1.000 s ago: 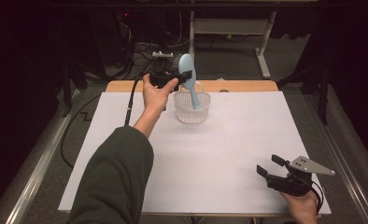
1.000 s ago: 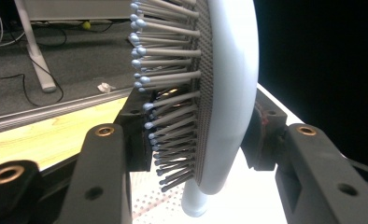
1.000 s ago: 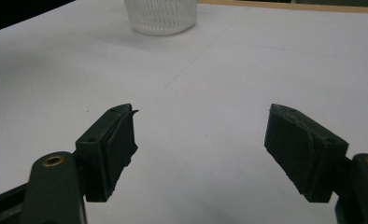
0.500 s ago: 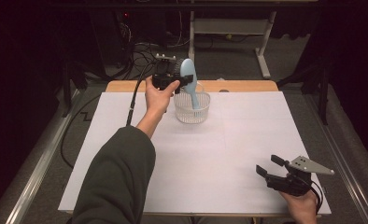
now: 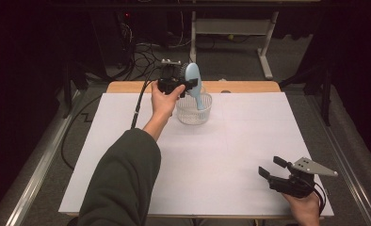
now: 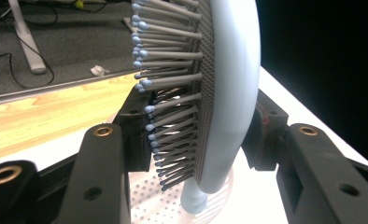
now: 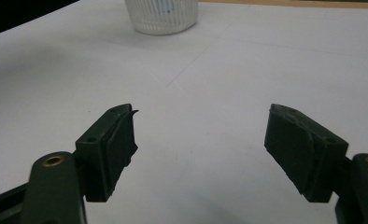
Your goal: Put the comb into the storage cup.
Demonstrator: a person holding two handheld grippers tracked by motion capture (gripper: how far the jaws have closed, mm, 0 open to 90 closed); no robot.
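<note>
Blue hairbrush (image 5: pixel 193 84) was clamped head-first by the left gripper (image 6: pixel 198 135); the light basket (image 5: pixel 193 109) could be tipped by its handle.

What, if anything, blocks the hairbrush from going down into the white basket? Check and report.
Nothing visible does. The left tool is shut on the head of the hairbrush, whose handle already points down into the open top of the white basket. The right tool sits open, far off near the table's front edge.
</note>
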